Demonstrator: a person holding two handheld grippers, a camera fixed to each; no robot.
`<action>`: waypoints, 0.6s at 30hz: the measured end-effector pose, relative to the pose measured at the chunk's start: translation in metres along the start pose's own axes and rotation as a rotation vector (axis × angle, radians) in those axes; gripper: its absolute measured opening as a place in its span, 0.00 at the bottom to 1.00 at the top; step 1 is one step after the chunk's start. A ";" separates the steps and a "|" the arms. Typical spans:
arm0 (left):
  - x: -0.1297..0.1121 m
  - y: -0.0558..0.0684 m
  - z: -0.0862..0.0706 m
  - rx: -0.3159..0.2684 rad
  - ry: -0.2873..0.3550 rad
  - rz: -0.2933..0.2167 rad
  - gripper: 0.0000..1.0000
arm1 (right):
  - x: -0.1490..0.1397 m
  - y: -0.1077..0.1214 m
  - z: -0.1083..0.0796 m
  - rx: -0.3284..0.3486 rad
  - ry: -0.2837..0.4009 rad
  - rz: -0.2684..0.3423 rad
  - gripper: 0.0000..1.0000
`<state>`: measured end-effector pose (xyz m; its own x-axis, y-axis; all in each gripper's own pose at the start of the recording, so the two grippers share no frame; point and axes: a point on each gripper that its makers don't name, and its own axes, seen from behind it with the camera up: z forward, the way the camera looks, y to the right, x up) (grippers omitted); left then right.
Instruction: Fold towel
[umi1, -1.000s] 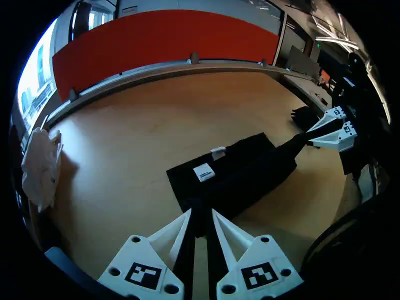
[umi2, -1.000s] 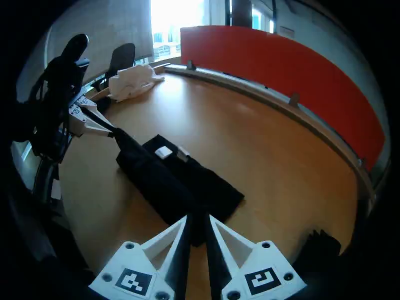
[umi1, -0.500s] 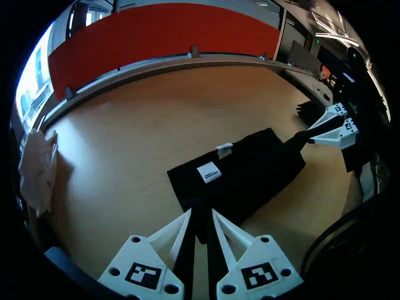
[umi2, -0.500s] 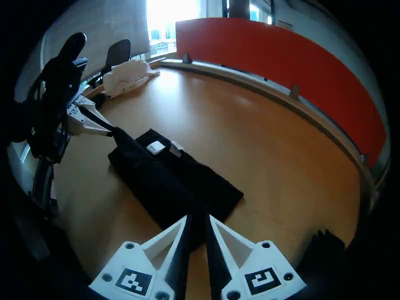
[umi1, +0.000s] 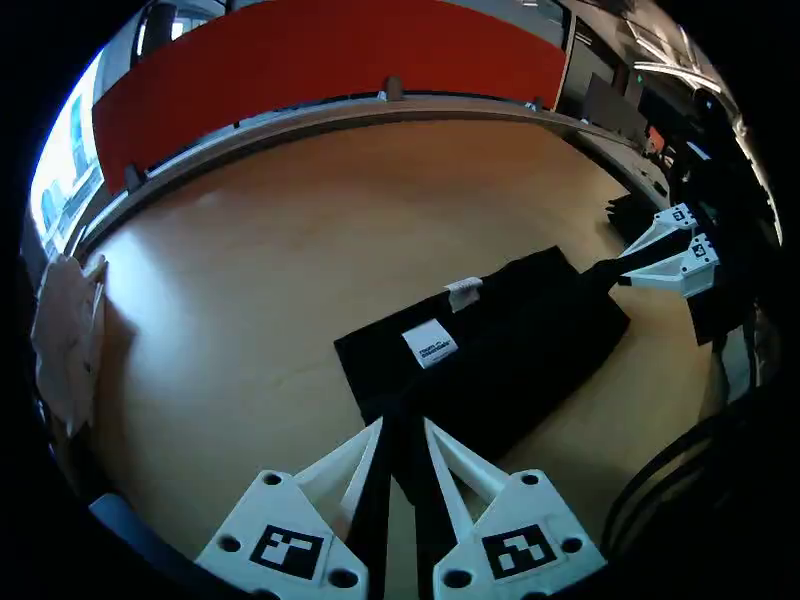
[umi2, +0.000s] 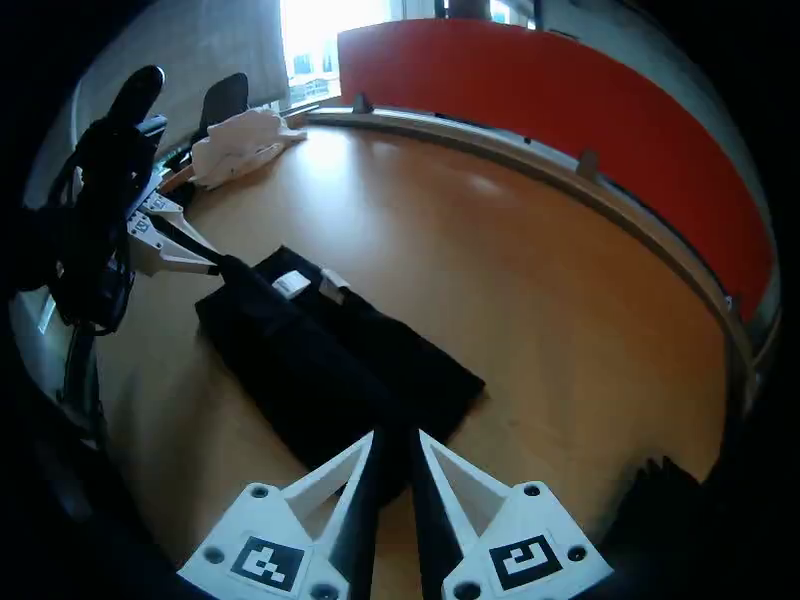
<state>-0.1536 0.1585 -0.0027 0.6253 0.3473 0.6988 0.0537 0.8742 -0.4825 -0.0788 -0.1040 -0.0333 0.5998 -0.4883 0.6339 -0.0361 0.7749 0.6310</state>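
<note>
A black towel (umi1: 500, 350) lies stretched on the wooden table, with two small white tags (umi1: 430, 343) on its upper face. My left gripper (umi1: 400, 455) is shut on the towel's near corner. In the same view the right gripper (umi1: 625, 275) holds the opposite corner at the far right. In the right gripper view the black towel (umi2: 330, 360) runs from my right gripper (umi2: 393, 460), shut on its near corner, up to the left gripper (umi2: 215, 265) at the far left. The edge between both grippers is lifted and taut.
A heap of white cloth (umi2: 235, 145) lies at the table's far end, seen as white cloth (umi1: 60, 340) at the left rim. A red partition (umi1: 320, 70) runs along the table's (umi1: 250, 250) far edge. Another dark bundle (umi1: 630, 210) lies beyond the right gripper. A chair (umi2: 220, 100) stands behind.
Both grippers have carried the held edge of the towel a little across the table, and the towel's body has spread wider under it. Both stay shut on their corners.
</note>
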 end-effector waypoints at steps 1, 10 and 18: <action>0.000 -0.001 0.001 0.001 -0.001 -0.001 0.13 | -0.001 0.000 0.002 -0.001 -0.002 0.001 0.18; -0.002 -0.007 0.014 0.016 -0.011 -0.001 0.16 | -0.004 0.007 0.015 -0.019 -0.016 0.013 0.20; -0.002 -0.014 0.021 0.039 -0.017 0.019 0.24 | -0.004 0.013 0.022 -0.042 -0.022 0.019 0.26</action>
<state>-0.1723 0.1525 0.0142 0.6130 0.3697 0.6983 0.0111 0.8797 -0.4754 -0.0999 -0.1008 -0.0179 0.5812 -0.4816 0.6559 -0.0136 0.8002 0.5996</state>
